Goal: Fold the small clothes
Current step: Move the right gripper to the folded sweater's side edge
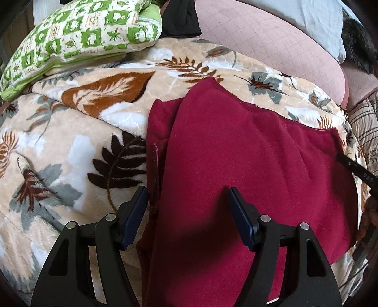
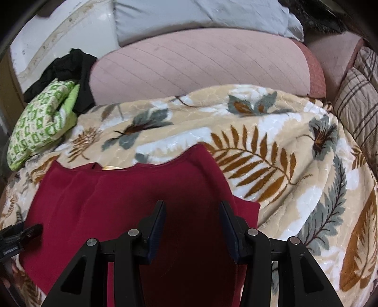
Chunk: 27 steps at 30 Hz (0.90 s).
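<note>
A dark red fleece garment [image 1: 236, 153] lies spread on a beige leaf-patterned blanket [image 1: 70, 141]. A second layer shows along its left edge. My left gripper [image 1: 187, 196] is open and empty, just above the garment's left part. My right gripper [image 2: 191, 209] is open and empty over the garment [image 2: 118, 200] near its right corner. The tip of the right gripper [image 1: 356, 168] shows at the right edge of the left wrist view. The left gripper [image 2: 21, 233] shows at the left edge of the right wrist view.
A green patterned cushion [image 1: 78, 37] and a black cloth [image 1: 182, 19] lie at the far left. A pink quilted cushion [image 2: 200, 61] and a pale blue pillow [image 2: 200, 16] lie behind the blanket [image 2: 283, 153]. A striped quilt [image 2: 359, 99] is at the right.
</note>
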Motion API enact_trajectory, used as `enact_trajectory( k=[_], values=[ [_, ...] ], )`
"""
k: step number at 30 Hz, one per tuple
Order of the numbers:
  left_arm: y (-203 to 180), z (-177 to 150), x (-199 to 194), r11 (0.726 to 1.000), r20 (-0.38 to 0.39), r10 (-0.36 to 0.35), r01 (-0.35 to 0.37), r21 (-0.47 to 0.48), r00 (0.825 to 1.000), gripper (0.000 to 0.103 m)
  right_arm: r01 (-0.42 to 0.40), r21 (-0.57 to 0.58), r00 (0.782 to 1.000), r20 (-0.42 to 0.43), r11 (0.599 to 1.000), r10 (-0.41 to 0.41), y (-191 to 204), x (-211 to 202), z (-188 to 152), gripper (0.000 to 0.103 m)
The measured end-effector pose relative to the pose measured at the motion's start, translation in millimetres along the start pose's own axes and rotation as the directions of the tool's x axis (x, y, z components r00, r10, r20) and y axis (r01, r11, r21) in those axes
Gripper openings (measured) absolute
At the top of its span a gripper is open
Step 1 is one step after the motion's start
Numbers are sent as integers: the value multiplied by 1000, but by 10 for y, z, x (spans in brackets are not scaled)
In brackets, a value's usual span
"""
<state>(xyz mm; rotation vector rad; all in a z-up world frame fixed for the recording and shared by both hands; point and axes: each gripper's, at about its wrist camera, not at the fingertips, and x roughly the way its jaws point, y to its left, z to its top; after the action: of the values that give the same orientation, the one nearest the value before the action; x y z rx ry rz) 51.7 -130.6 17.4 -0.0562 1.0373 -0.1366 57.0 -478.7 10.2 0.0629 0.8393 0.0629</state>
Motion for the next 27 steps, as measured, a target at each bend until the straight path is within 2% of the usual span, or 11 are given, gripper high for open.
enact_trajectory(
  k=[3, 7, 14, 16, 18, 23, 25, 27],
  values=[
    [74, -23, 49, 999, -9, -37, 36, -35, 999, 69, -3, 15, 999, -40, 1000, 3, -51, 177, -24, 45],
    [242, -101, 83, 984, 0, -123, 122, -127, 992, 70, 13, -11, 1000, -15, 1000, -14, -13, 256, -55, 46],
    [236, -229, -46, 986, -14, -120, 118, -120, 993, 70, 66, -71, 998, 6, 995, -66, 116, 186, -57, 47],
    [263, -269, -98, 987, -11, -113, 111, -117, 993, 70, 44, -83, 999, 24, 996, -42, 183, 72, -67, 47],
    [275, -317, -132, 988, -17, -105, 103, -113, 994, 70, -14, -94, 999, 35, 995, 18, 288, -56, -113, 46],
    [315, -467, -245, 985, 5, -102, 101, -140, 995, 70, -81, -178, 997, 3, 981, 83, 655, -100, -211, 46],
    [340, -523, -256, 983, 10, -108, 108, -148, 994, 70, -90, -179, 996, -13, 980, 89, 752, -23, -248, 47],
    [369, -571, -241, 979, 17, -125, 126, -159, 992, 70, -73, -179, 996, -60, 981, 63, 817, 151, -294, 52]
  ],
)
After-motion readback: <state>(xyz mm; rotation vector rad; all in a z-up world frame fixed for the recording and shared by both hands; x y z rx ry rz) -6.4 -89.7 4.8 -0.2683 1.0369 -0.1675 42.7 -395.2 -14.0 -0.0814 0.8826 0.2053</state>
